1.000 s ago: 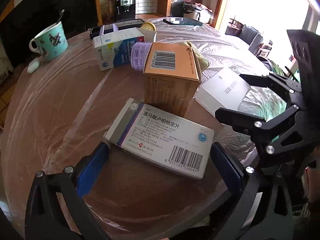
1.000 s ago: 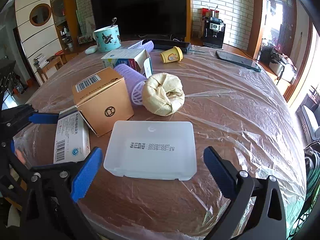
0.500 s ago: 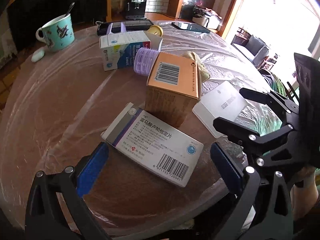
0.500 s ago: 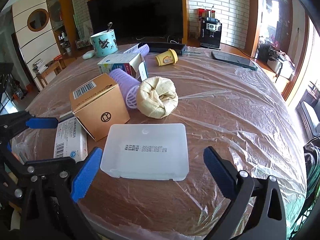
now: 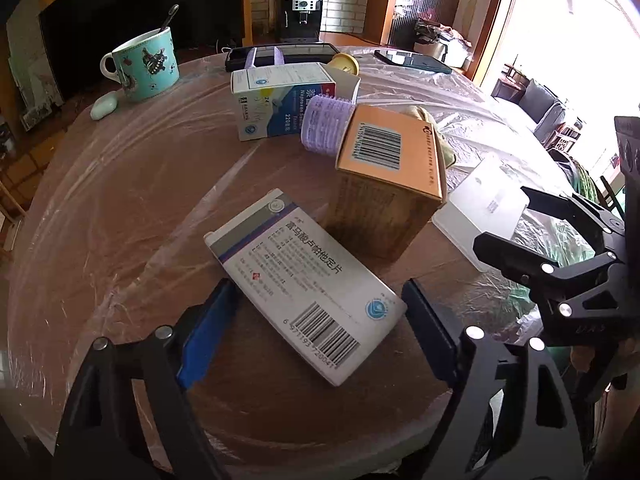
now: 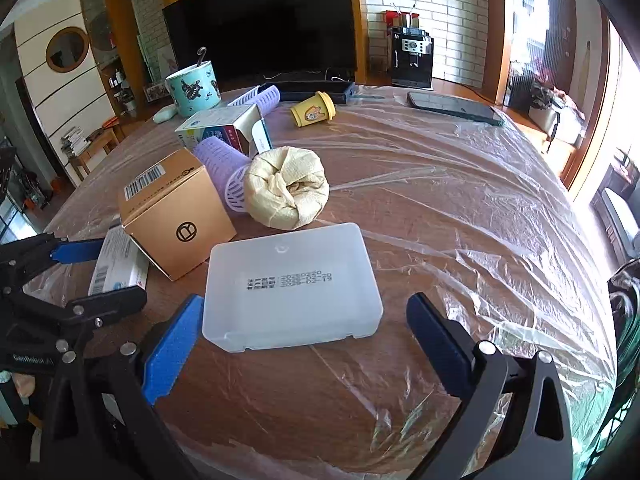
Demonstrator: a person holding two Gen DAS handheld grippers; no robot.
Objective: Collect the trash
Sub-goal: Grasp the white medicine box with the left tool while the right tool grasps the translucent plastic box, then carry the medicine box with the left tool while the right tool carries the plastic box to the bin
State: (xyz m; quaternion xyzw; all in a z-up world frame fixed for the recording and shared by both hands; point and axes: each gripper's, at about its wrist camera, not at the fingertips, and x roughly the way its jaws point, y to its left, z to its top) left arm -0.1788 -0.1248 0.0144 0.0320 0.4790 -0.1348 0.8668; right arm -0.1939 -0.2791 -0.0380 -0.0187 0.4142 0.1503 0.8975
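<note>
A flat white medicine box with a barcode lies near the table's front edge. My left gripper straddles its near end. Its jaws are closing, and the blue pads stand close against the box's sides without clearly pressing. An orange carton stands just behind the box. In the right wrist view a translucent plastic case lies flat, with my right gripper open around its near edge and a gap on the right. A crumpled beige paper ball and a purple roller lie behind.
A round table under wrinkled plastic film also holds a blue-white carton, a teal mug with a spoon, a small yellow cup, a dark tray and a phone. The table edge is right beneath both grippers.
The left gripper's jaws have narrowed around the flat medicine box, and its view has rolled a little. The right gripper has edged closer to the plastic case and stayed wide.
</note>
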